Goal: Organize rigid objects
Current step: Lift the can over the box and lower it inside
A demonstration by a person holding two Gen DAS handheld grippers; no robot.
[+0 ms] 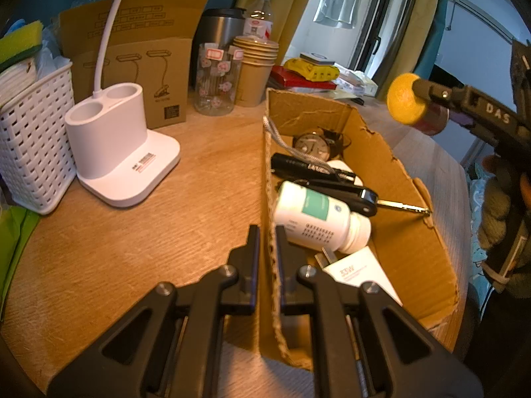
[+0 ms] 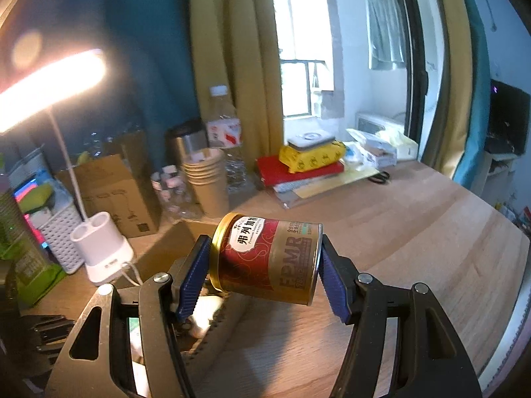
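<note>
My left gripper [image 1: 267, 248] is shut on the near left wall of an open cardboard box [image 1: 408, 232] on the wooden table. Inside the box lie a white pill bottle [image 1: 318, 219], a black car key [image 1: 351, 195], a black flashlight [image 1: 305, 165], a small alarm clock [image 1: 312, 144] and a white charger [image 1: 358, 272]. My right gripper [image 2: 265, 272] is shut on a red and gold tin can [image 2: 268, 258], held on its side in the air. In the left wrist view the can [image 1: 411, 102] hangs above the box's far right side.
A white desk lamp base [image 1: 116, 146], a white woven basket [image 1: 30, 146], a lamp carton [image 1: 142, 63], a glass jar [image 1: 215, 79], stacked paper cups [image 1: 254, 69], a steel mug and a water bottle stand at the back. Books and a yellow pack [image 2: 308, 159] lie further right.
</note>
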